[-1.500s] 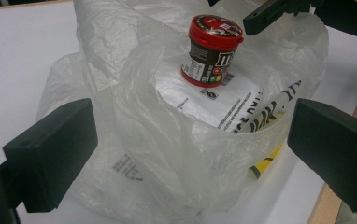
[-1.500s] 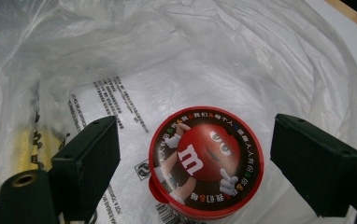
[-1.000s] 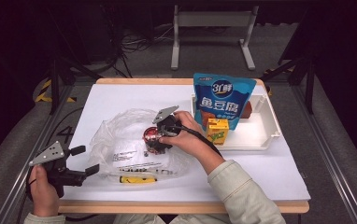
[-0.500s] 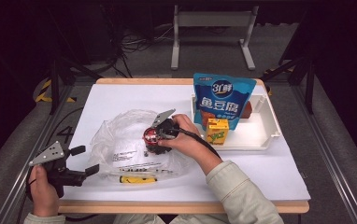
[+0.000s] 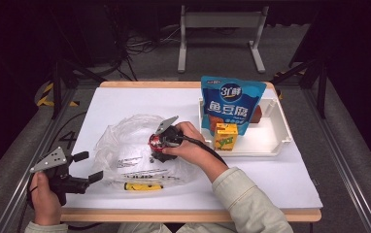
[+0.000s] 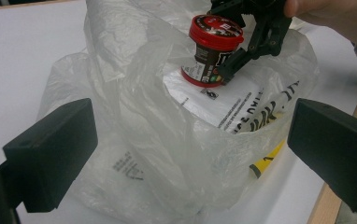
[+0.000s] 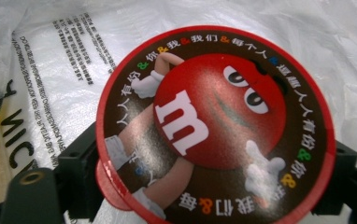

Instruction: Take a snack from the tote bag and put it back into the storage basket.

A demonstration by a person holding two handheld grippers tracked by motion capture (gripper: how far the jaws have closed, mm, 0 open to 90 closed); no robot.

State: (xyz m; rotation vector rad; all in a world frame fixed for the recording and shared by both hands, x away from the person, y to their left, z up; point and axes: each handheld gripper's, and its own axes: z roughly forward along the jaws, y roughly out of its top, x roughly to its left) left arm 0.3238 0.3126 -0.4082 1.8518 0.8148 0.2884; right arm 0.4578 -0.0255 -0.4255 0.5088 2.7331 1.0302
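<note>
A candy tub (image 5: 155, 141) with a red lid and a red cartoon character on top sits tilted inside a crumpled clear plastic bag (image 5: 125, 145) at the table's middle. My right gripper (image 5: 157, 148) reaches into the bag. Its jaws have just been closing with the tub (image 7: 214, 121) between them, and they hug its sides. In the left gripper view the tub (image 6: 214, 44) leans on a printed white sheet inside the bag (image 6: 144, 116). My left gripper (image 5: 91, 166) hangs open at the table's front left corner, apart from the bag, with nothing between its jaws.
A white tray (image 5: 283, 127) at the right holds a blue snack pouch (image 5: 232, 99) and a yellow drink carton (image 5: 226, 136). A yellow strip (image 5: 142, 186) lies at the bag's near edge. The wooden table edge runs just in front of both hands.
The right hand has edged slightly left and lower over the bag with the tub between its jaws. The left hand has kept still.
</note>
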